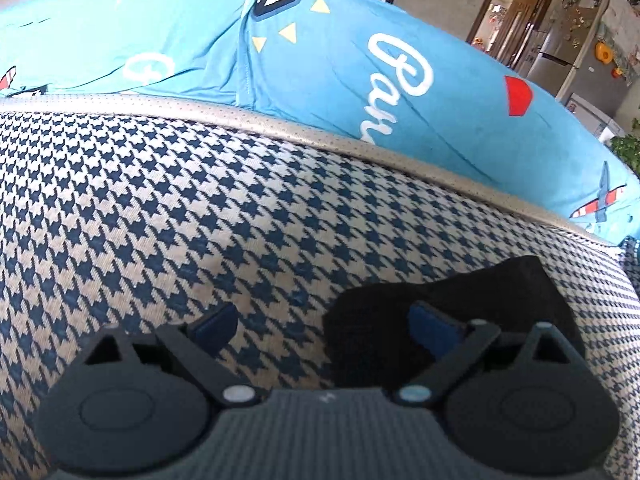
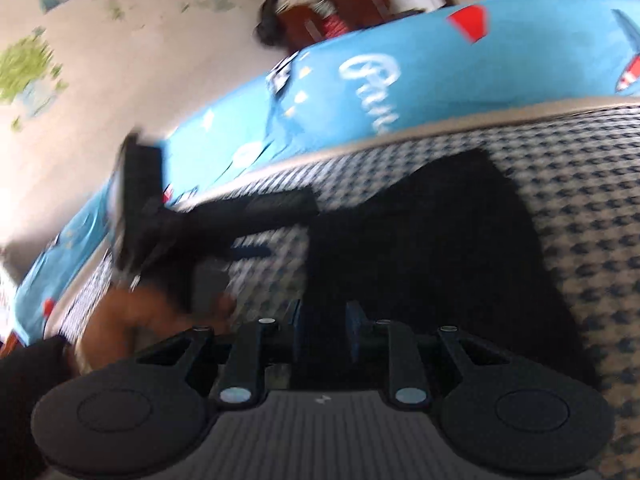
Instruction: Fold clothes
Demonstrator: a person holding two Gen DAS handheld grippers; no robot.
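Black garment [image 2: 432, 248] lies flat on the houndstooth cushion [image 1: 200, 200], dark folded patch against the blue-and-cream check; in the left wrist view only one corner of it [image 1: 500, 292] shows, near the cushion's right edge; left gripper [image 1: 324, 324] jaws wide apart, blue pads clear, one pad over bare check beside the garment, the other over the garment's edge, nothing pinched; right gripper [image 2: 324, 328] jaws narrow, small gap between the pads, sitting over the garment's near edge, no cloth visibly clamped; right wrist view is motion-blurred; a hand [image 2: 132, 320] holds the left gripper's body just left of the garment; beyond the garment, grey piping [image 1: 280, 124] edges the cushion, then a bright blue printed sheet [image 1: 340, 80] with white script; fridge [image 1: 568, 56] well behind that.
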